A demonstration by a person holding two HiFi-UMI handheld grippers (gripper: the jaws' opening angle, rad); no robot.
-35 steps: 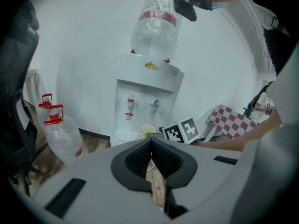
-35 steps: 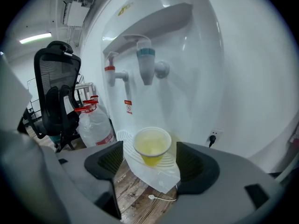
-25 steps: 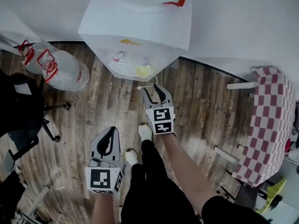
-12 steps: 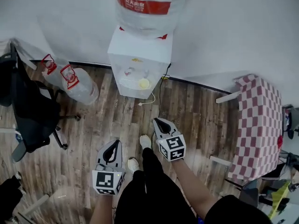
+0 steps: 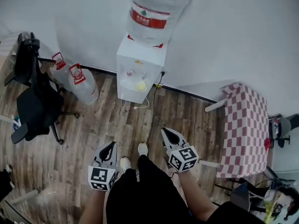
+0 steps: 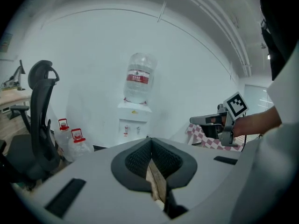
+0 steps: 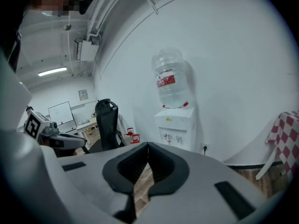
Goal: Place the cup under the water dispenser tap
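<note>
Cup: yellowish, seated in the water dispenser recess below the taps, far by the wall; likely already delivered. Left gripper, right gripper: jaws closed on nothing, held near, well apart from it.

A black office chair is standing at the left on the brown wooden plank floor. Two clear plastic water jugs with red caps are sitting side by side just beside it, by the white wall. A counter draped in red-and-white checked cloth is standing at the right.
</note>
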